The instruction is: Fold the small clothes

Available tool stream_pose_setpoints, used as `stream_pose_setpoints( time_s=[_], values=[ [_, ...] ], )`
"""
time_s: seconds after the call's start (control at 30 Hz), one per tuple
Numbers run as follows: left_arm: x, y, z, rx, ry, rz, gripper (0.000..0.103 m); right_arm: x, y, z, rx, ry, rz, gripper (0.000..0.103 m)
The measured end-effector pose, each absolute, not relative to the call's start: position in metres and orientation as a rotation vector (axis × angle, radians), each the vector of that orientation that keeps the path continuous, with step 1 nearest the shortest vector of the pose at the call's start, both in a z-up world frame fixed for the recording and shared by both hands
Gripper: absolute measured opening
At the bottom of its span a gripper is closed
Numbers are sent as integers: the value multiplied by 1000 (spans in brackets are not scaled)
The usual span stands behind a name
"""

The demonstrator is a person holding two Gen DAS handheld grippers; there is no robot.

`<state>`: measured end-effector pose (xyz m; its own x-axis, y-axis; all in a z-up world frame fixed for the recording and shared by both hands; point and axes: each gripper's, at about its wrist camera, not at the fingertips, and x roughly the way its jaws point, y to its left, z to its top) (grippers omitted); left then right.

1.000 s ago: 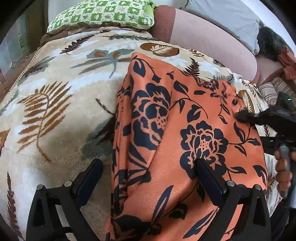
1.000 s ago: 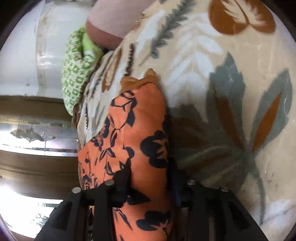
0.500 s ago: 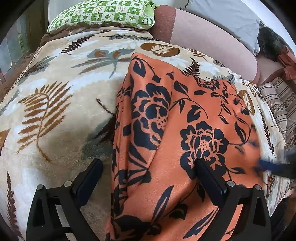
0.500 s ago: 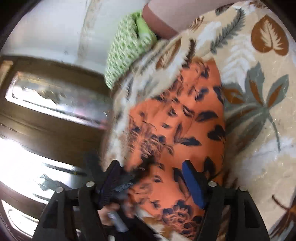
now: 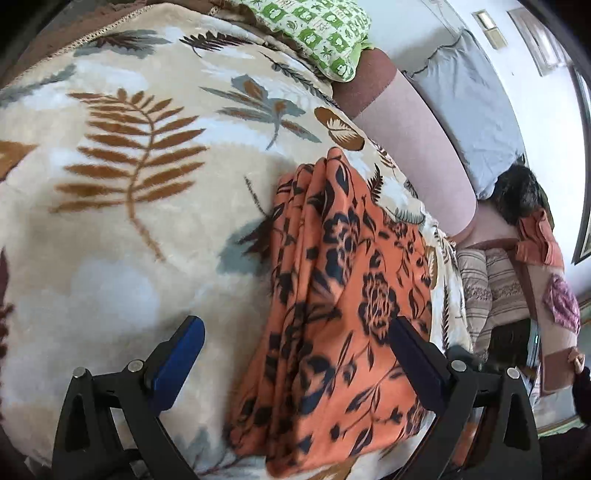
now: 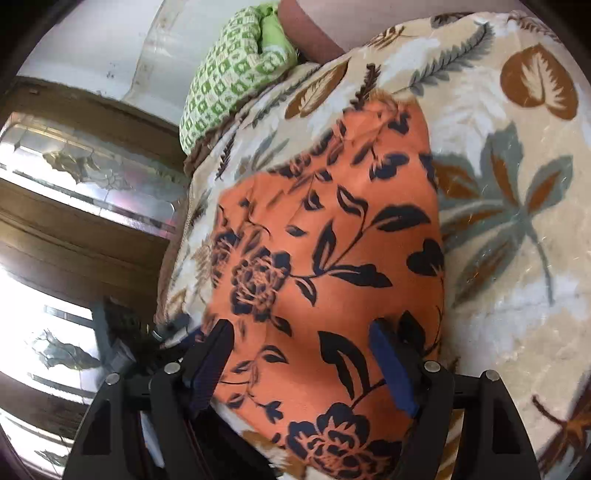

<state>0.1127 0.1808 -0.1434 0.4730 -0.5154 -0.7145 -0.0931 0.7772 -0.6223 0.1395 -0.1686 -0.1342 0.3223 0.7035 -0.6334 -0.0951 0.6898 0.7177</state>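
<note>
Through the left wrist camera we look down on a bed covered by a cream blanket printed with brown ferns and grey leaves. The orange garment with its dark blue flowers lies folded into a long strip on that blanket, close to the bed's right edge, its narrow end pointing toward the head of the bed. Our left gripper hovers over the near end of the strip with its fingers spread wide; the left one is over bare blanket and the right one is over the cloth, and neither pinches anything. At the head of the bed we see a green patterned pillow and, beside it, a pink bolster. A grey pillow leans behind the bolster.

Through the right wrist camera we see the same garment from its other side, lying flat on the blanket near the bed's edge that faces a dark wooden door with glass panes. Our right gripper sits low over the near end of the cloth. Its fingers are opening, with the fabric passing between them but not squeezed by the pads. The green pillow sits at the far corner of the bed.
</note>
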Motion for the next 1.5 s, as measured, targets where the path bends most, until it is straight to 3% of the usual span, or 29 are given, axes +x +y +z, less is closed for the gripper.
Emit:
stream_pose_setpoints(
  time_s=[0.1, 0.13, 0.17, 0.27, 0.4, 0.5, 0.53, 0.57, 0.63, 0.7, 0.77, 0.83, 0.87, 0.93, 1.03, 1.33, 1.5],
  values=[
    [135, 163, -142, -572, 1080, -294, 99, 140, -182, -139, 723, 1132, 588, 78],
    [140, 157, -146, -545, 1097, -280, 83, 141, -184, -140, 738, 1133, 594, 78],
    [146, 153, -155, -530, 1144, -268, 49, 141, -184, -141, 743, 1134, 598, 78],
    [147, 151, -159, -563, 1160, -305, 29, 138, -187, -141, 702, 1127, 616, 78],
    [144, 142, -153, -474, 1134, -268, 34, 136, -185, -142, 700, 1122, 632, 79],
    [138, 147, -145, -506, 1123, -278, 59, 133, -194, -122, 733, 1075, 625, 79],
    [137, 150, -139, -508, 1112, -295, 76, 131, -202, -114, 732, 1032, 629, 79],
    [132, 152, -131, -510, 1071, -321, 84, 129, -212, -109, 723, 1002, 611, 80],
    [131, 152, -126, -493, 1034, -325, 84, 132, -227, -116, 710, 1013, 516, 88],
    [136, 150, -133, -498, 1067, -317, 84, 142, -236, -140, 775, 1070, 484, 88],
    [145, 143, -151, -486, 1133, -311, 81, 151, -230, -162, 844, 1124, 534, 88],
    [149, 135, -158, -441, 1147, -289, 63, 157, -213, -175, 835, 1164, 558, 85],
    [148, 131, -155, -436, 1151, -323, 40, 158, -203, -177, 801, 1178, 570, 78],
    [148, 128, -143, -392, 1159, -310, 28, 159, -193, -176, 712, 1207, 536, 50],
    [146, 120, -129, -352, 1142, -311, 27, 158, -196, -151, 662, 1165, 573, 36],
    [155, 60, -38, -323, 882, -427, 26, 168, -238, -36, 486, 941, 589, 35],
    [186, 18, -42, -337, 869, -477, 26, 176, -299, -39, 517, 882, 559, 35]
  ],
)
